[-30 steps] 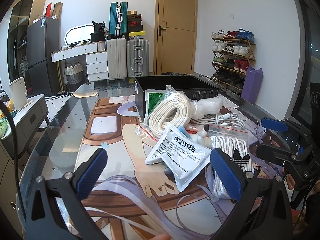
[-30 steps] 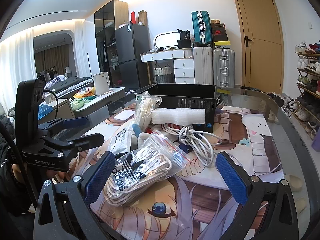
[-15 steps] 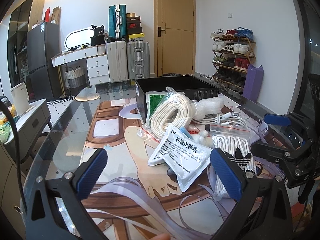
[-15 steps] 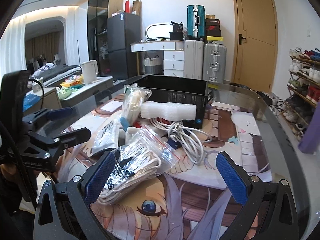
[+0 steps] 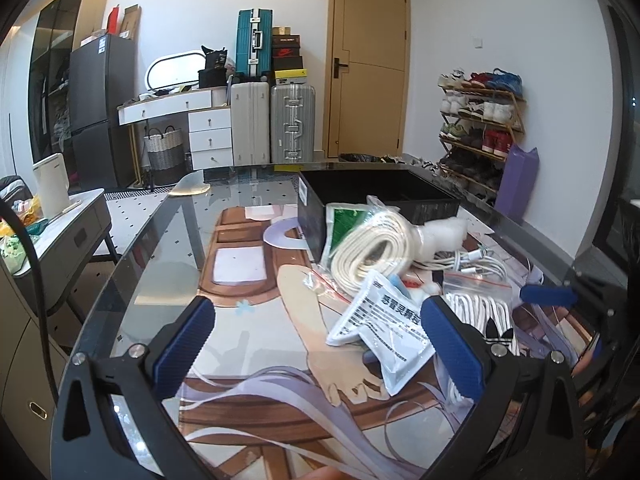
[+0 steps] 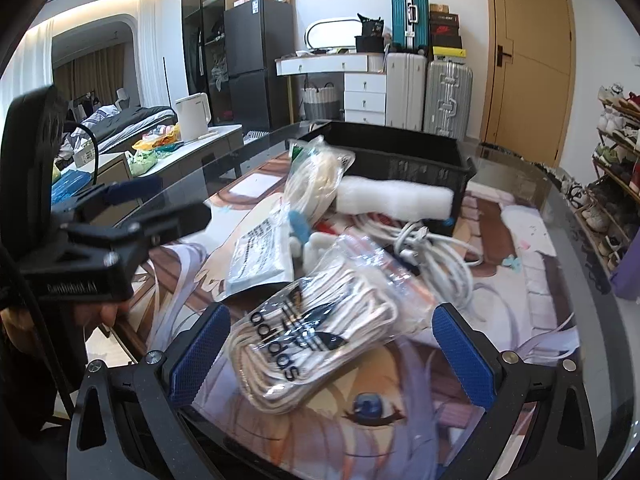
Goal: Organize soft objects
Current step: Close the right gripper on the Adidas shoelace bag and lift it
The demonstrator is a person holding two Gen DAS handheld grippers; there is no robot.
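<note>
A pile of soft items lies on the printed mat before a black bin [image 5: 376, 194] [image 6: 396, 152]. It holds a white medicine pouch [image 5: 384, 330] [image 6: 260, 258], a bagged cream rope coil [image 5: 370, 254] [image 6: 316, 178], a foam roll [image 6: 394, 200], white cables [image 6: 434, 258] and an adidas bag of cords [image 6: 320, 330] [image 5: 480, 312]. My left gripper [image 5: 318, 350] is open and empty, with its right finger over the pouch's edge. My right gripper [image 6: 332, 358] is open, with the adidas bag lying between its fingers.
The glass table [image 5: 160, 248] carries the printed mat [image 5: 256, 308]. A low side cabinet with a kettle [image 5: 52, 192] stands to the left. Suitcases [image 5: 292, 122], a door and a shoe rack [image 5: 478, 120] line the far walls.
Both grippers moved forward toward the pile. My left view swung left, so the pile sits further right. The adidas bag now lies between my right fingers. Both stay open.
</note>
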